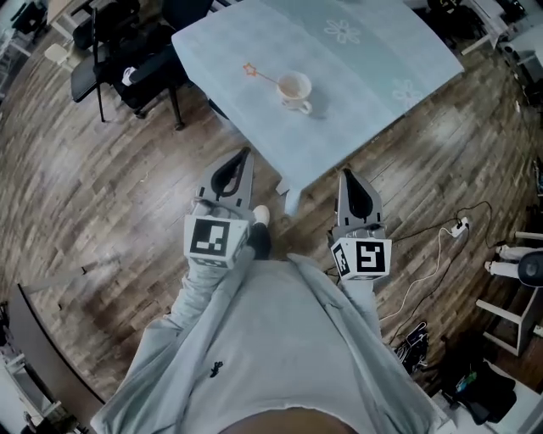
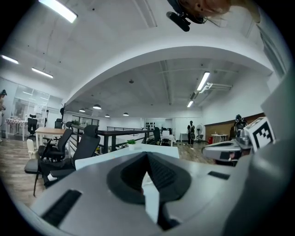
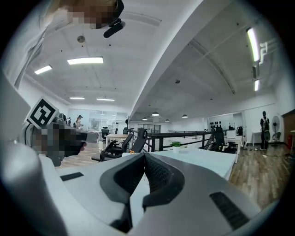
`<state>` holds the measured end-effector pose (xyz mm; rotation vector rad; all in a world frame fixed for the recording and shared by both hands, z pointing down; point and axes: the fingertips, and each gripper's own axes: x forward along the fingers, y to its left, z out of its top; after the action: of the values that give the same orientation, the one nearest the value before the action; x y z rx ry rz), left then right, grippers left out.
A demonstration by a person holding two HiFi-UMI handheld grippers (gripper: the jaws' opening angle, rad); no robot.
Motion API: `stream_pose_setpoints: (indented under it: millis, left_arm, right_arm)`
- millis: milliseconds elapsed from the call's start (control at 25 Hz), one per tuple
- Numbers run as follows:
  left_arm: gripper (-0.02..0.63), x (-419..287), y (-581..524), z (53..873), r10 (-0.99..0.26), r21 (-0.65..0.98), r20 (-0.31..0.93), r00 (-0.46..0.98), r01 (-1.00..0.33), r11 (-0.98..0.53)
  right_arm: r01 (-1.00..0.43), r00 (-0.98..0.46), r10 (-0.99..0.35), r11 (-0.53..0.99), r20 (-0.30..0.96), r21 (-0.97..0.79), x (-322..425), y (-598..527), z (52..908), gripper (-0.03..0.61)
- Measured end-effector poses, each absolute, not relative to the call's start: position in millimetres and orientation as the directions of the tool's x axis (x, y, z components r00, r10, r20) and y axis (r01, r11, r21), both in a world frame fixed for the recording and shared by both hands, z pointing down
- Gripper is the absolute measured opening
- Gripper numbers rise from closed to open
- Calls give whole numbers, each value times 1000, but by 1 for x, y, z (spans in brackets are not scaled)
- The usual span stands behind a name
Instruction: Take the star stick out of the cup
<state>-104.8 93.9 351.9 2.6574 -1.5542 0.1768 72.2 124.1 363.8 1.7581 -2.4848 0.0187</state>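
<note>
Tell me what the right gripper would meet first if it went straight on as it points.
Probably the near edge of the table, though depth is unclear; the cup sits left of the line of the right gripper.

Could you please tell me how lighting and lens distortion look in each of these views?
Head view: even, soft light; the cup throws only a faint shadow on the table, and the floor boards bow toward the edges. Left gripper view: strong fisheye, black corners, bright ceiling lights, near jaws soft. Right gripper view: the same fisheye, plus mosaic patches at left.
</note>
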Motion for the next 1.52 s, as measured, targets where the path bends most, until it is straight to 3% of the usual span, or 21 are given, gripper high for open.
stream_pose_setpoints:
  millis: [880, 1520]
  left_arm:
    - [20, -103, -22, 382, -797, 58, 194, 572, -818, -572]
    - [18, -33, -139, 351, -864, 23, 140, 484, -874, -486]
  right_arm:
    - [-972, -217, -958, 230, 190, 51, 75, 30, 383, 15]
    - [-923, -369, -916, 381, 155, 56, 132, -101, 367, 15]
